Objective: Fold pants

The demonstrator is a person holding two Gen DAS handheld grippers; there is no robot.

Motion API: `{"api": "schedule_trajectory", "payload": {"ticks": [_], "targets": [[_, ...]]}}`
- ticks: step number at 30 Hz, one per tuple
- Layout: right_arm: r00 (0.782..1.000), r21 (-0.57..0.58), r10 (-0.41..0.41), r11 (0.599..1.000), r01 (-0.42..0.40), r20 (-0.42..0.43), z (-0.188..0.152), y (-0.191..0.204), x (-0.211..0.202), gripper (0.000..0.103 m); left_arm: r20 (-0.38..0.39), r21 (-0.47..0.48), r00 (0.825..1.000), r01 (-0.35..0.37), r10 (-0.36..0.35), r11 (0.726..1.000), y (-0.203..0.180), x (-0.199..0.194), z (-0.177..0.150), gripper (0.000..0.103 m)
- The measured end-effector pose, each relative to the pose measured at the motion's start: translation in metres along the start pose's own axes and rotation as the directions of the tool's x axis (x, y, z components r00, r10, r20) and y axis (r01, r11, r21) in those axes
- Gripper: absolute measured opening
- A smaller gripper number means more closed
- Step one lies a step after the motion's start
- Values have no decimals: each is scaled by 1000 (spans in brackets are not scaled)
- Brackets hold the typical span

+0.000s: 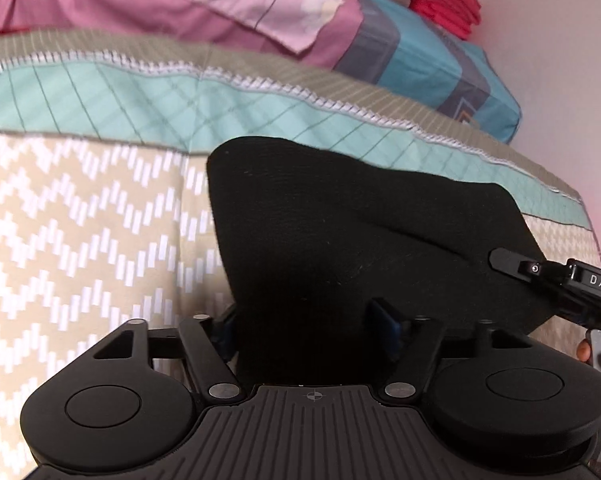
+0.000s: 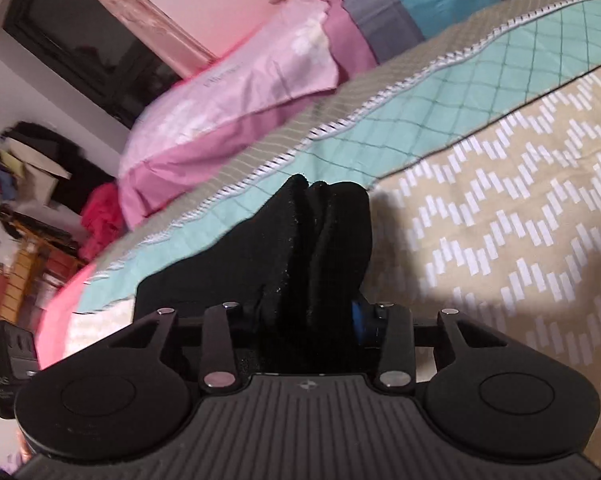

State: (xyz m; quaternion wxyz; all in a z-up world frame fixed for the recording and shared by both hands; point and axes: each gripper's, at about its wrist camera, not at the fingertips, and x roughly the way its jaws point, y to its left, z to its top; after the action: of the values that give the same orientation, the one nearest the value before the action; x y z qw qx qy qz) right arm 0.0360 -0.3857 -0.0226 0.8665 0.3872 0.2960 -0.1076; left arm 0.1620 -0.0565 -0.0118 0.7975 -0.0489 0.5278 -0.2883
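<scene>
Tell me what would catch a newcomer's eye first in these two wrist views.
The black fabric pants dominate both views, bunched between the fingers of the left claw and the right claw just above each camera. They lie on a beige bedspread with a white zigzag pattern edged by a teal quilted band. Behind it sits a pink pillow.

A home bedroom.
We worked on a bed point(image 1: 80, 220) with a patterned cover, pink pillows point(image 2: 228, 92) at its far edge, clothes point(image 2: 100, 216) heaped beyond.
</scene>
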Motion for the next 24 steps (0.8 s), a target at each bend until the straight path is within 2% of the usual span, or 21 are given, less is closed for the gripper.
{"api": "schedule_trajectory", "payload": {"ticks": [7,11,16,18,19,20,21,22,23,24], "targets": [[994,43,104,994,-105,16,-23,3,-75,44,55,71,998,3,-7,998,-44,-66,-24,103],[994,90,108,990,-108,10,-53,0,-120,44,20,99,999,26,-28,995,-61,-92,-49,103],[997,152,76,986,-73,-11,-108,-9,-161,44,-53,112,998,49,-44,993,-68,-105,-96,103],[999,199,29,980,-21,-37,-132,-20,-162,48,-95,98,995,51,-42,994,-63,-97,-115,103],[998,195,-26,980,37,-61,-143,-25,-159,49,-126,92,992,43,-31,995,-60,-90,-123,103],[989,164,-123,977,135,-83,-150,-27,-155,54,-157,95,987,27,-11,995,-57,-79,-130,103],[976,141,-209,966,217,-69,-155,-27,-156,68,-187,98,982,-10,28,995,-54,-67,-137,103],[975,147,-219,964,220,-20,-157,-24,-164,69,-204,98,978,-32,52,995,-52,-59,-142,103],[972,146,-233,963,225,39,-157,-19,-173,69,-189,99,981,-30,48,995,-51,-58,-145,103],[958,112,-267,960,255,105,-156,-8,-181,69,-170,109,984,-31,50,994,-51,-60,-146,103]]}}
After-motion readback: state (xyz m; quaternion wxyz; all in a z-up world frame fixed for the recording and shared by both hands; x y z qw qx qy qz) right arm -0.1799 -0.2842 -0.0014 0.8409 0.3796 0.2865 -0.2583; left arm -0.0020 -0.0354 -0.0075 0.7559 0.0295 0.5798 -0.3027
